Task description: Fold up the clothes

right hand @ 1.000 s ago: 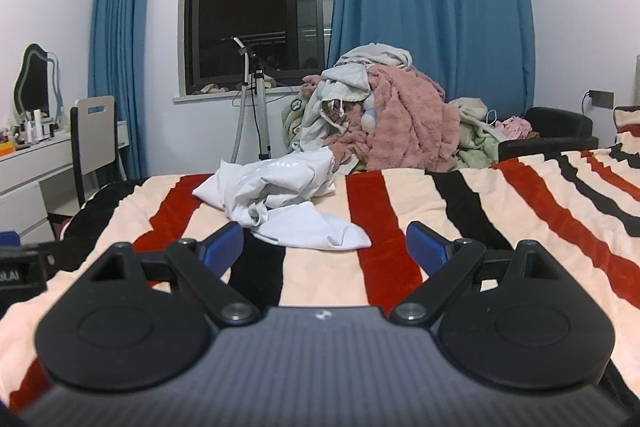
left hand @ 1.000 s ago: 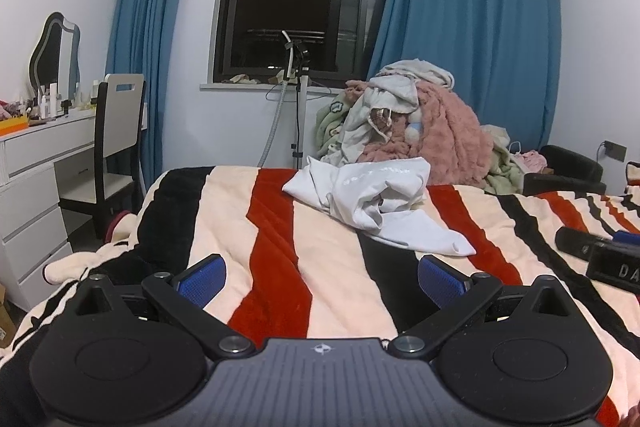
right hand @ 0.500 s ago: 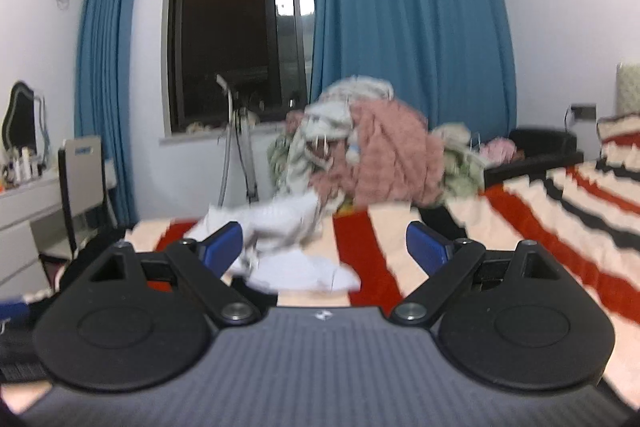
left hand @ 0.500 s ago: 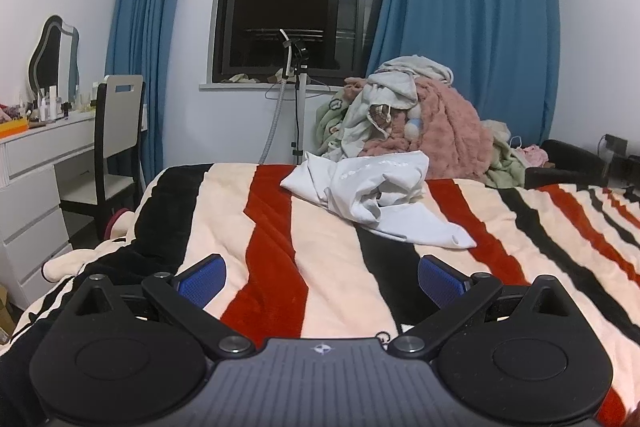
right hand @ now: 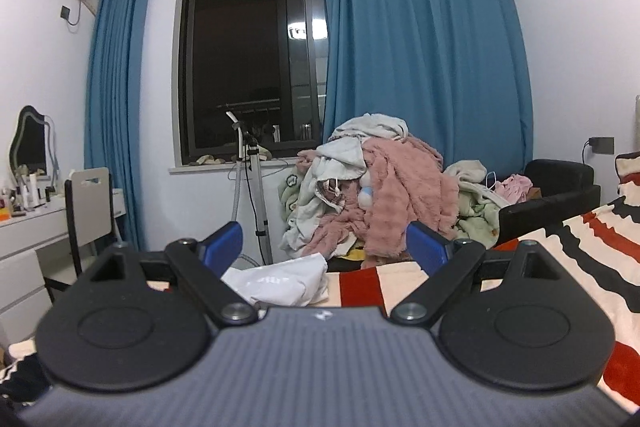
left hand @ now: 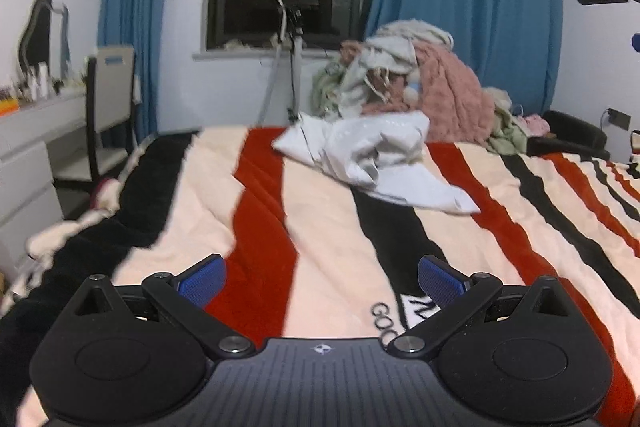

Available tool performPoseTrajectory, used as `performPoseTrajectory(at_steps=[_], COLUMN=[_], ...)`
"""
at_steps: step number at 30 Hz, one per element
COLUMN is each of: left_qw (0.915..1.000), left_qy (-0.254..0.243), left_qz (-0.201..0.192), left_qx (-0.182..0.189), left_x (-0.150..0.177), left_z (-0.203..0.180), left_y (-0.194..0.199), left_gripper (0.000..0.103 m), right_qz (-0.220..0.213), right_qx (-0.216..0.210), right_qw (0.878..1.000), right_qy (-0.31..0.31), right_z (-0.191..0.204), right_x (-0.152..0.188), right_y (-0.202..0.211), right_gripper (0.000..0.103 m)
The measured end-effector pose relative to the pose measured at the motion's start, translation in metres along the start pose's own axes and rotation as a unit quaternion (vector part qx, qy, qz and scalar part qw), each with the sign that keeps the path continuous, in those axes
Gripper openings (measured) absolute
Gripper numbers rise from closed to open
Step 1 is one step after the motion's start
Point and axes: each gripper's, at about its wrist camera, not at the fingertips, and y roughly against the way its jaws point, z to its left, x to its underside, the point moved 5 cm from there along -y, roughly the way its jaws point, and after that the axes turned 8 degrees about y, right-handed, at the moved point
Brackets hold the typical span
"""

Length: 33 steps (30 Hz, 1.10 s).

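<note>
A: Left gripper (left hand: 320,277)?
B: Jaws apart, nothing in them, low over the blanket (left hand: 320,227). Right gripper (right hand: 325,251) gapes too, held higher.

A: The garment?
B: A white shirt (left hand: 372,157) lies crumpled at the bed's far end, well ahead, before the pile (right hand: 372,199) beyond.

A: How to take it?
B: I'd pinch two separate edges, one per gripper, and spread it flat.

A: Its lie?
B: Long axis runs far-left to near-right; one flat tail points near-right.
</note>
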Motion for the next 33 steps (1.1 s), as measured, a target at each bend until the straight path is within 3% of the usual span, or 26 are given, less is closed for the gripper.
performPoseTrajectory(at_steps=[2,6,9,15,17,19,23,26,28,30,33], left_qw=[0.9995,0.9991,0.9985,0.9928,0.9928,0.9923,0.9904,0.9923,0.9949,0.9977,0.9994], left_qy=[0.004,-0.005,-0.014,0.033,0.044,0.059,0.101,0.092,0.061,0.023,-0.016], left_qz=[0.025,0.022,0.031,0.090,0.095,0.100,0.094,0.083,0.080,0.061,0.030], left_qx=[0.017,0.035,0.043,0.072,0.058,0.041,0.014,0.003,-0.006,-0.017,-0.006], left_x=[-0.005,-0.031,-0.049,-0.065,-0.066,-0.067,-0.073,-0.079,-0.086,-0.097,-0.113], left_z=[-0.005,-0.021,-0.038,-0.068,-0.074,-0.076,-0.064,-0.063,-0.068,-0.072,-0.073], left_y=[-0.023,-0.075,-0.128,-0.249,-0.281,-0.311,-0.350,-0.365,-0.365,-0.351,-0.315], left_gripper=[0.102,0.101,0.101,0.096,0.096,0.088,0.084,0.059,0.020,0.010,0.008], right_qz=[0.010,0.028,0.035,0.051,0.056,0.060,0.068,0.079,0.085,0.088,0.082], right_qx=[0.001,-0.012,0.013,0.064,0.081,0.097,0.099,0.096,0.096,0.095,0.080], right_qw=[0.999,0.995,0.994,0.989,0.987,0.985,0.985,0.985,0.985,0.986,0.990], right_qy=[-0.032,-0.099,-0.106,-0.122,-0.127,-0.131,-0.121,-0.117,-0.112,-0.108,-0.086], right_z=[-0.012,-0.036,-0.044,-0.061,-0.066,-0.070,-0.064,-0.062,-0.059,-0.052,-0.036], right_x=[0.013,0.042,0.063,0.106,0.120,0.134,0.150,0.162,0.169,0.176,0.180], right_y=[-0.010,-0.029,-0.046,-0.081,-0.092,-0.104,-0.128,-0.140,-0.144,-0.143,-0.137], right_gripper=[0.090,0.090,0.090,0.090,0.090,0.090,0.090,0.090,0.090,0.090,0.090])
